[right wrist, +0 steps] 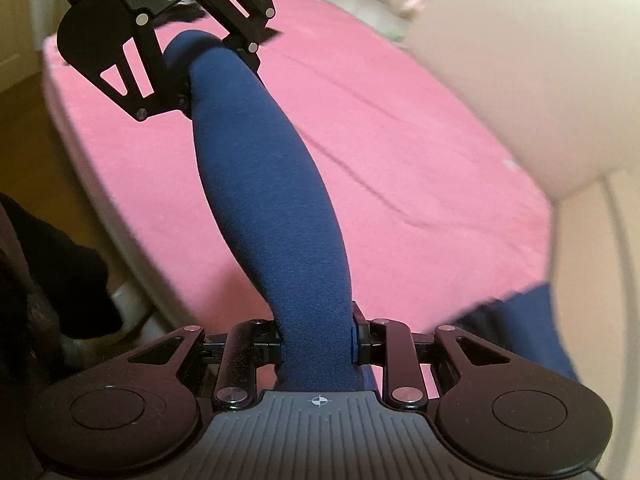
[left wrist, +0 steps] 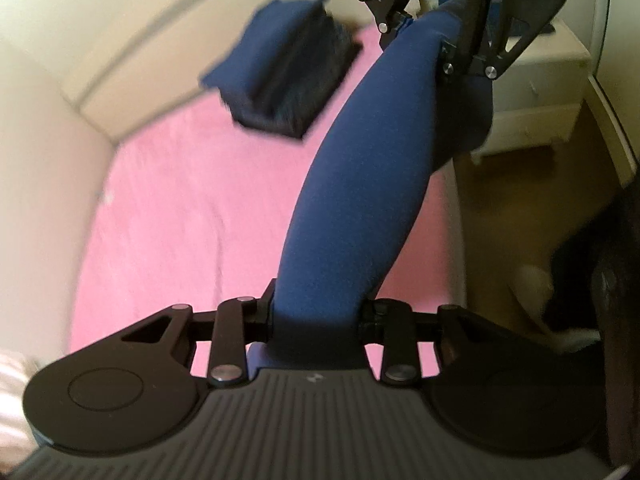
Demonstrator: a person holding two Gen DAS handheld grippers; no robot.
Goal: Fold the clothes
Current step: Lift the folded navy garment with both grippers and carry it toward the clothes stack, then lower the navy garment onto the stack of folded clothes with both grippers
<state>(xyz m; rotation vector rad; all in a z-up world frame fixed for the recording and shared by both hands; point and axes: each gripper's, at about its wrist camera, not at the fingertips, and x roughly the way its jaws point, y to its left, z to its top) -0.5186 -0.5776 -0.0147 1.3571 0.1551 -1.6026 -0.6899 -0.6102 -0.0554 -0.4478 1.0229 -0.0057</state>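
Both claws are clenched on one navy garment (left wrist: 360,184), the left claw (left wrist: 316,320) at one end and the right claw (right wrist: 318,344) at the other, stretching it above the pink bed (left wrist: 168,208). A weak pinch could let one end slip, dropping it crumpled beside the folded navy pile (left wrist: 280,68).

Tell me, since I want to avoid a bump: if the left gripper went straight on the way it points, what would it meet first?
Probably the right gripper: the blue garment clamped in the left gripper stretches straight ahead to it. Past that lies the pink bed cover, though fisheye depth is uncertain.
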